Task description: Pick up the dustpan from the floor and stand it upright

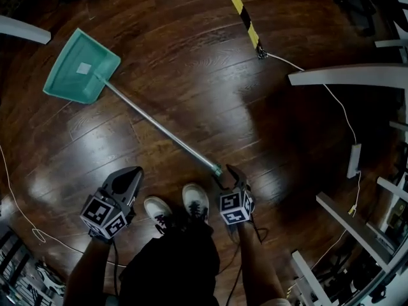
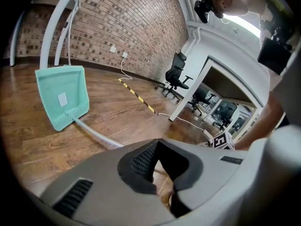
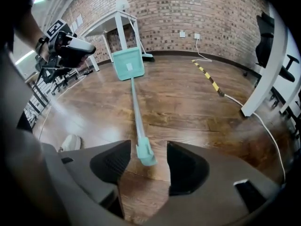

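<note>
Dark trousers and a pair of white shoes (image 1: 194, 203) fill the bottom of the head view, with a gripper on either side. Only this view shows the whole layout: the dustpan (image 1: 80, 69) lies flat on the wood floor (image 1: 191, 75) at the upper left. Its long metal handle (image 1: 159, 129) runs diagonally down to the right gripper (image 1: 229, 174).

The right gripper view shows what the head view cannot settle. The jaws are spread wide and the handle's teal end cap (image 3: 145, 154) sits in the gap, clear of both pads. The left gripper (image 1: 131, 171) hangs well away from the handle, on the other side of the shoes. Its own view shows the fingertips pressed together with nothing between them.

Both gripper views also show the room: a brick wall (image 2: 117, 27) with sockets, an office chair (image 2: 178, 74) and white table legs (image 3: 123, 32).

In the left gripper view the gripper's body hides the near part of the handle. A white label (image 1: 83, 68) on the pan is too small to read. A yellow-and-black striped strip (image 1: 241, 8) and a white cable (image 1: 338, 107) lie on the glossy dark boards.
</note>
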A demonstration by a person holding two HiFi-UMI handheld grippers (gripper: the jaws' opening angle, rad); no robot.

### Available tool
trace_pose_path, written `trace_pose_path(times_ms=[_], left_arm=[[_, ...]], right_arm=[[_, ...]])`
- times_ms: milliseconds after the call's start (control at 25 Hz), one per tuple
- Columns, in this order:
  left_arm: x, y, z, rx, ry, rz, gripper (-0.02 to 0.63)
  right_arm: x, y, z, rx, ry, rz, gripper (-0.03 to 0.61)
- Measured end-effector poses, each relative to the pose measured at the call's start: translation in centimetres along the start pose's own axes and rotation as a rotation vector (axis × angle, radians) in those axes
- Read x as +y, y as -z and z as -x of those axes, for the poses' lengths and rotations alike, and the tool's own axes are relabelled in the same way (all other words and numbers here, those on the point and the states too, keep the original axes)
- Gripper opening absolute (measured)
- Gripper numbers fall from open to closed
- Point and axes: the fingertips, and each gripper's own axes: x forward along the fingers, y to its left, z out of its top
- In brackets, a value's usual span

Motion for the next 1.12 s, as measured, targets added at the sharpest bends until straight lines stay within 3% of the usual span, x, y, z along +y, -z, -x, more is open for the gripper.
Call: trace_pose_path(times_ms=[280, 400, 480, 840, 1120], left_arm=[[0.5, 5.1, -0.8, 0.034, 0.023, 0.022, 0.009], [1.5, 6.1, 0.3, 0.023, 0.004, 0.092, 0.008], [2.1, 5.8, 1.3, 0.012, -0.013, 0.125, 0.008], [2.6, 0.7, 5.3, -0.039, -0.065, 0.123, 0.008], [-1.6, -7.3, 10.5, -0.13, -0.063, 0.135, 0.008]], right_arm=[[0.3, 3.2, -5.2, 0.053, -0.015, 0.071, 0.242], [0.6, 3.3, -6.3, 0.079, -0.014, 0.097, 0.11], [0.6, 3.5, -6.4, 0.102, -0.007, 0.097, 0.106], [0.7, -0.5, -1.9, 0.096, 0.033, 0.068, 0.107], [0.9, -9.6, 6.5, 0.02, 0.06, 0.085, 0.107]])
